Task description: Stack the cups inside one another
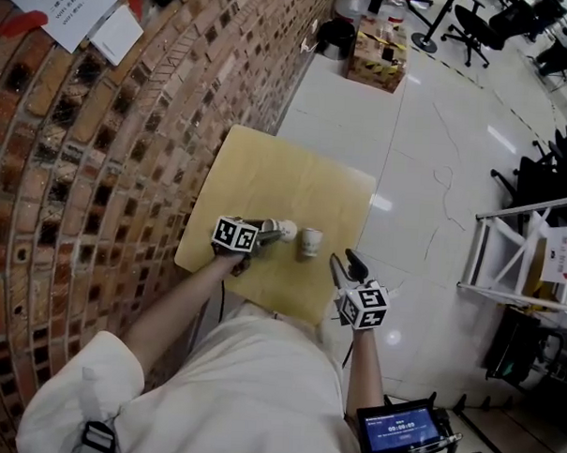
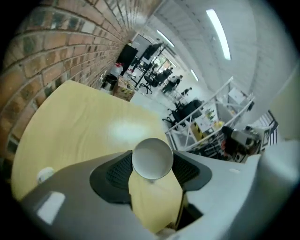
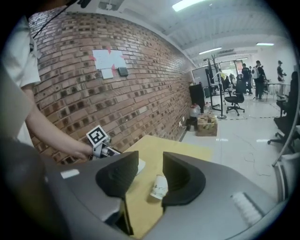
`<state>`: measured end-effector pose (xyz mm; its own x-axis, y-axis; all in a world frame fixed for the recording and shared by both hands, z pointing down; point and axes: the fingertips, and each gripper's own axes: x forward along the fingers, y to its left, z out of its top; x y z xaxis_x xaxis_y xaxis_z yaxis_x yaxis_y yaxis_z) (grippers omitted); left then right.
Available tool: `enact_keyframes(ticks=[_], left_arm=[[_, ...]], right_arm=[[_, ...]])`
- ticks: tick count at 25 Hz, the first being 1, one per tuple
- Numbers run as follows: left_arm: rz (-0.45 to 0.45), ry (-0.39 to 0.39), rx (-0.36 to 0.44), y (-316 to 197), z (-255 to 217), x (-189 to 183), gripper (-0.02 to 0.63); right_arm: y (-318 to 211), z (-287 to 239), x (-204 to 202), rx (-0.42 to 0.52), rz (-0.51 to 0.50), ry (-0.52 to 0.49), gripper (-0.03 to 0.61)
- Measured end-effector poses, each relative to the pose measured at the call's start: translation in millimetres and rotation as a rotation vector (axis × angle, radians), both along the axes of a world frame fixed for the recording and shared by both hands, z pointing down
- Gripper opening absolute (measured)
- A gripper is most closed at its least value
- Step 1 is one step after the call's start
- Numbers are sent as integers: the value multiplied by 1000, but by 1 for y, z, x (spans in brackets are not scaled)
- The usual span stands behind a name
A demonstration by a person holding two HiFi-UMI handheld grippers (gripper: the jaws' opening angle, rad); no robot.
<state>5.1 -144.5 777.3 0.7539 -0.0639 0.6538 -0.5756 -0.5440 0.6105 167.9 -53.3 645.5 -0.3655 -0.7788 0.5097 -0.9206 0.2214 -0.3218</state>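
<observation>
A white paper cup (image 1: 283, 232) is held on its side just above the light wooden table (image 1: 276, 178), and my left gripper (image 1: 267, 233) is shut on it. In the left gripper view the cup (image 2: 152, 157) shows as a round white disc, with both dark pads pressed against it. A second cup with print (image 1: 309, 242) stands upright on the table just to the right of the held one. My right gripper (image 1: 346, 264) hovers at the table's near right edge, open and holding nothing. In the right gripper view the standing cup (image 3: 160, 186) lies beyond the gap of the right gripper (image 3: 150, 172).
A brick wall (image 1: 98, 166) runs along the table's left side. White floor (image 1: 427, 161) lies to the right, with a metal rack (image 1: 527, 246) and a cardboard box (image 1: 375, 56) farther off. The person's arm (image 1: 167, 310) reaches over the near table edge.
</observation>
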Motion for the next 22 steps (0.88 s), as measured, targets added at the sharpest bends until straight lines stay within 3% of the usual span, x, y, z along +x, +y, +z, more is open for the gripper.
enact_keyframes(ticks=[3, 6, 12, 16, 18, 22], left_arm=[[-92, 222, -73, 0, -33, 2, 285], [-123, 419, -133, 1, -64, 6, 285], [-133, 638, -230, 7, -103, 3, 285], [-102, 875, -291, 14, -149, 6, 285], [-41, 932, -299, 23, -166, 8, 285], [67, 969, -321, 44, -184, 16, 285]], right_arm=[[-7, -5, -1, 7, 2, -19, 153], [-16, -10, -3, 16, -4, -52, 153], [-32, -23, -15, 40, -53, -101, 153], [-40, -39, -31, 73, -102, -148, 153], [-42, -45, -41, 77, -134, -173, 153], [-44, -47, -57, 65, -181, -207, 153]])
